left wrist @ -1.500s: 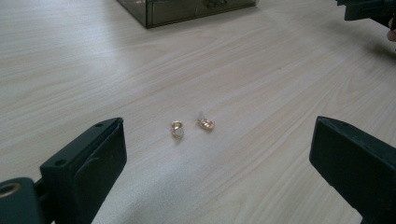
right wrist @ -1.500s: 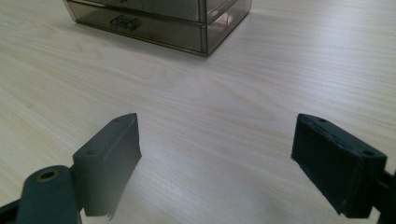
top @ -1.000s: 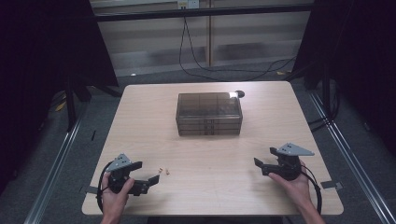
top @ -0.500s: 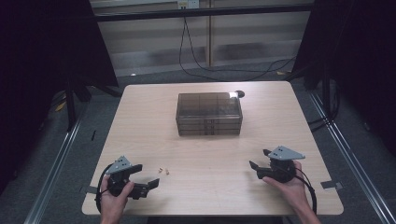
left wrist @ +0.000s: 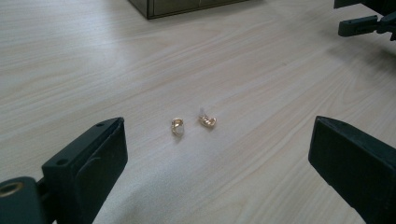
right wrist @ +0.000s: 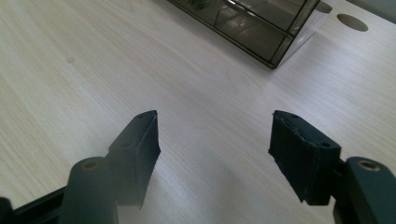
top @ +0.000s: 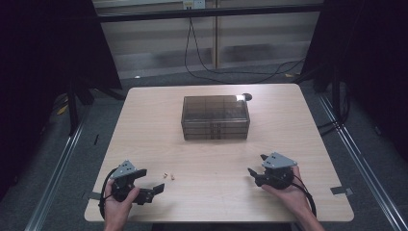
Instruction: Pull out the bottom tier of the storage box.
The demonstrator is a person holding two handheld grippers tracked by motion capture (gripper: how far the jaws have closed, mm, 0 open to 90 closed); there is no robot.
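Two small gold earrings [top: 169, 176] lie side by side on the light wooden table [top: 144, 134], one [left wrist: 177, 126] left of the other [left wrist: 207, 121] in the left gripper view. My left gripper [top: 150, 181] sits at the table's front left, open, with the earrings a short way ahead of its jaws [left wrist: 219, 154]. My right gripper [top: 258, 164] rests at the front right, open and holding nothing [right wrist: 212, 135]. A smoky transparent drawer box [top: 215, 117] stands closed at the table's middle back, and its corner [right wrist: 252, 28] appears beyond the right jaws.
A dark round hole [top: 247, 96] marks the table behind the box. Cables [top: 231, 72] trail over the grey floor past the far edge. Tape pieces [top: 339, 190] stick at the front corners. Dark curtains flank both sides.
My right gripper has slid left and slightly toward me along the front of the table. My left gripper has barely shifted. The earrings and box have stayed put.
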